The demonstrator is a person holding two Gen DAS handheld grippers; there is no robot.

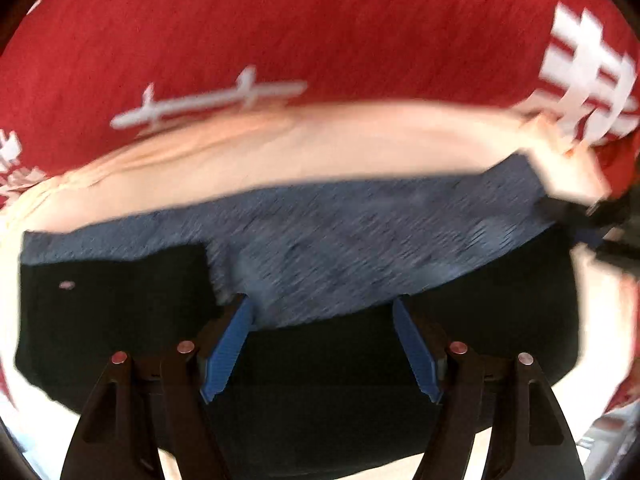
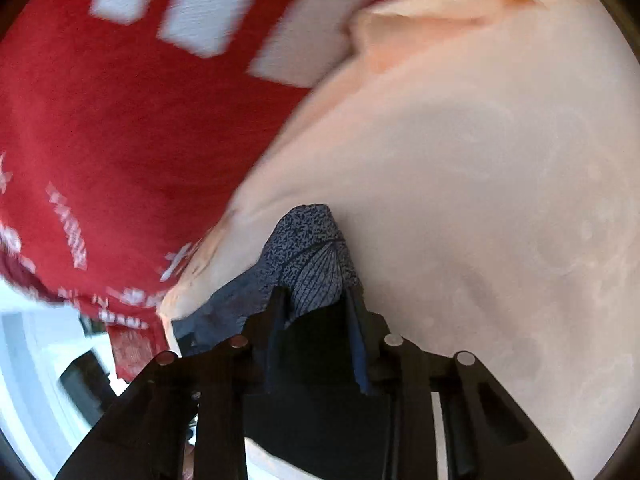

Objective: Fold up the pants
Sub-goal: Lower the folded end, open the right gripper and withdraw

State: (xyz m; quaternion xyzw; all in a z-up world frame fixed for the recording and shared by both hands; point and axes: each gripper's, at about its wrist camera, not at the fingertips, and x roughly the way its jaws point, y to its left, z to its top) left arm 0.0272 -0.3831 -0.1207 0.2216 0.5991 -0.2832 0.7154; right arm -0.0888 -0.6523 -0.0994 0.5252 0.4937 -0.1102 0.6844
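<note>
**Inspector:** Left wrist view first. Your left gripper (image 1: 322,316) stands wide open and holds nothing, though its fingers (image 1: 228,348) straddle the near edge of the pants (image 1: 360,248). The blue-grey waistband and the black cloth below it lie over a peach sheet (image 1: 320,148), with a red printed cloth (image 1: 280,32) beyond the pants.

**Operator:** What is the risk there?

**Inspector:** In my judgement, if you close now you may catch only the top layer, and the fold would come out skewed. The frame is blurred, so layers cannot be counted.

**Operator:** And the right wrist view?

**Inspector:** Your right gripper (image 2: 316,304) is nearly closed, pinching a bunched blue-grey corner of the pants (image 2: 312,248). The pinched corner rises just beyond the fingertips, the peach sheet (image 2: 480,200) behind it. The bite looks shallow; a quick pull could slip the cloth free, or drag the sheet along with the pants.
</note>
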